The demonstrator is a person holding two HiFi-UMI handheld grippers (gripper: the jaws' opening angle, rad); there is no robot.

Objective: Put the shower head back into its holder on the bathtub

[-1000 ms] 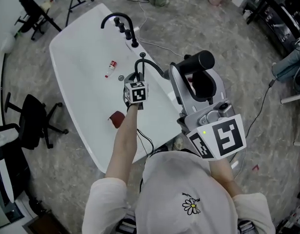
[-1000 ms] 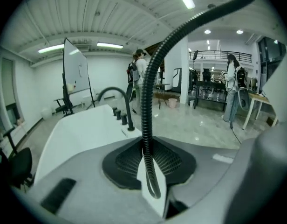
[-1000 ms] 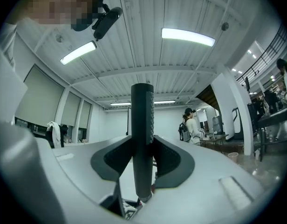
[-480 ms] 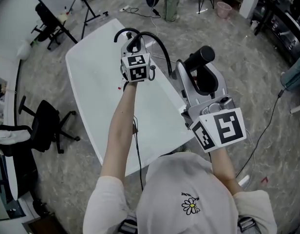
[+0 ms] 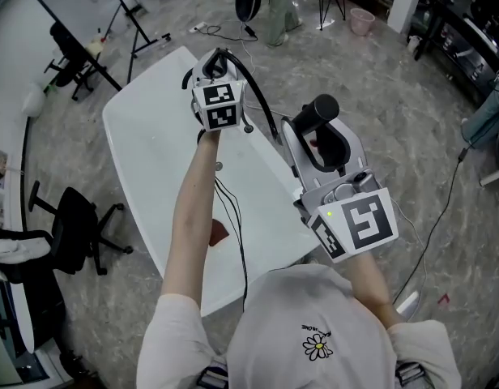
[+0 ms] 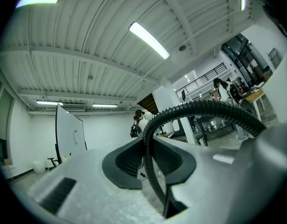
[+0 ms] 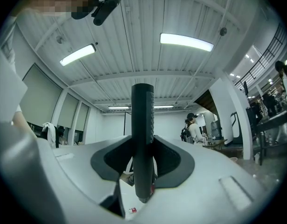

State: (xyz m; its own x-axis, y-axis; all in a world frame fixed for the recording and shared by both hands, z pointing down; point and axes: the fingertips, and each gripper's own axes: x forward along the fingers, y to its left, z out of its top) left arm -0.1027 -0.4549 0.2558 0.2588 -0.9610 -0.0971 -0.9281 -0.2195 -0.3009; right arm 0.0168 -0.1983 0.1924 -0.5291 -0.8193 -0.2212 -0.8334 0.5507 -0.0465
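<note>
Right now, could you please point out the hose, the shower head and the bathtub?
hose (image 6: 199, 106), left gripper view, top of its arc
shower head (image 7: 142, 125), right gripper view, middle of its black body
bathtub (image 5: 152, 160), head view, bare white surface

A black office chair (image 5: 71, 227) stands well apart from a pink bin (image 5: 362, 20).

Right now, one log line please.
left hand-held gripper: shut on hose | right hand-held gripper: shut on shower head | hose: arcs above bathtub
</note>
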